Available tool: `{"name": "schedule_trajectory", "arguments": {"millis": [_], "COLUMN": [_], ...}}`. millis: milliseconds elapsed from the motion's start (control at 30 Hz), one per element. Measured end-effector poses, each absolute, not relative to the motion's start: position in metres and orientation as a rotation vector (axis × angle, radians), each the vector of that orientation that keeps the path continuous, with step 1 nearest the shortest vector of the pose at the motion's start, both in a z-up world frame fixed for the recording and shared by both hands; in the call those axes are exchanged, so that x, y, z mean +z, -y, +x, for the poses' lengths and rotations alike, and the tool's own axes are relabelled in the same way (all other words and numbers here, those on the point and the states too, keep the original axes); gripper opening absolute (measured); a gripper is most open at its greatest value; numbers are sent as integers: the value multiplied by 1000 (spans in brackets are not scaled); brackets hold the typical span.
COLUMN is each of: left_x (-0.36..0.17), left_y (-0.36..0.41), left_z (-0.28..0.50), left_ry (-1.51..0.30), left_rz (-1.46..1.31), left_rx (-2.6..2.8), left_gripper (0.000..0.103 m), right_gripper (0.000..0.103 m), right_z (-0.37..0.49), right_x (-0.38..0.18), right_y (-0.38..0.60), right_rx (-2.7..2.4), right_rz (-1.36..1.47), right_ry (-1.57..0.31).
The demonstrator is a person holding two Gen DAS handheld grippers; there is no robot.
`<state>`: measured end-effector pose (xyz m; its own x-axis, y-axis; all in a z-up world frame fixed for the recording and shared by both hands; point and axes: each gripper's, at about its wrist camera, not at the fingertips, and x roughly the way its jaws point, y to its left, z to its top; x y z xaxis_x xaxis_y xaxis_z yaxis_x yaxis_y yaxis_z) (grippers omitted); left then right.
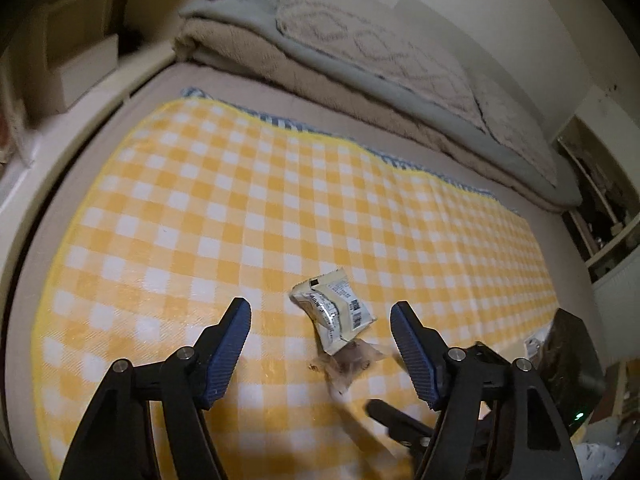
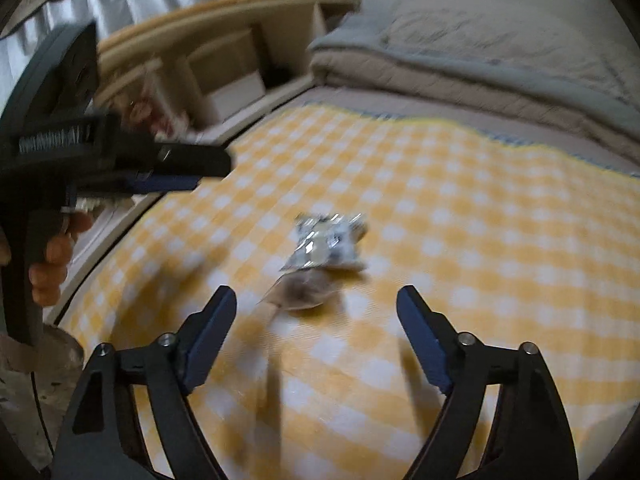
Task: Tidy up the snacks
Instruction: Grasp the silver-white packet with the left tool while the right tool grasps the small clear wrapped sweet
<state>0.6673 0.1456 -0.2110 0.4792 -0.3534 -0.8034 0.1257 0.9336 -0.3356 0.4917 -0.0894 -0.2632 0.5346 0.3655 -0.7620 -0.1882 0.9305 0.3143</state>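
Two snack packets [image 1: 334, 312] touch mid-cloth [image 1: 200, 200]; folded bedding [image 1: 360, 80] at twelve o'clock, shelving [image 2: 208, 60] at ten.

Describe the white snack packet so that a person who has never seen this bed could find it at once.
Find the yellow checked cloth spread over the bed. On it two small packets lie touching. The white snack packet is the opaque, crinkled one with black print and a barcode; its neighbour, the clear packet, shows something brown inside.

No wording is reading clearly: the crinkled white snack packet [image 1: 333, 309] is showing a barcode and small print, both too blurred to read.
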Motion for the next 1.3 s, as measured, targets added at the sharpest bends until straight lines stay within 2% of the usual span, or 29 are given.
{"name": "schedule_trajectory", "arguments": {"millis": [367,533,600,833,1067,1133,1300], "left_x": [-260,-276,-279,-286,-292,-294,-294], "left_y": [-127,-111,-106,-83,-38,-27,-14], "left_z": [720,738,742,741,746,744,731], "left_ry": [-1177,-1224,-1229,-1209,-1177,-1166,-1125], "left_rz": [-321,-352,-361,-345,-172,-121,-49], "left_rx": [-297,-248,-230,-150,-61,-52,-74], "left_gripper": [70,68,67,64,53,53,44], "right_gripper": [60,57,41,40,40,40,44], "right_z": [527,527,524,511,493,489,484], "right_x": [-300,-300,-300,-296,-289,-289,-296], "right_y": [69,70,75,102,127,132,140], "right_rx": [400,435,433,399,375,374,364], "right_rz": [175,156,168,192,161,163,202], "right_ry": [-1047,-1061,-1064,-1066,-1110,-1131,-1170]}}
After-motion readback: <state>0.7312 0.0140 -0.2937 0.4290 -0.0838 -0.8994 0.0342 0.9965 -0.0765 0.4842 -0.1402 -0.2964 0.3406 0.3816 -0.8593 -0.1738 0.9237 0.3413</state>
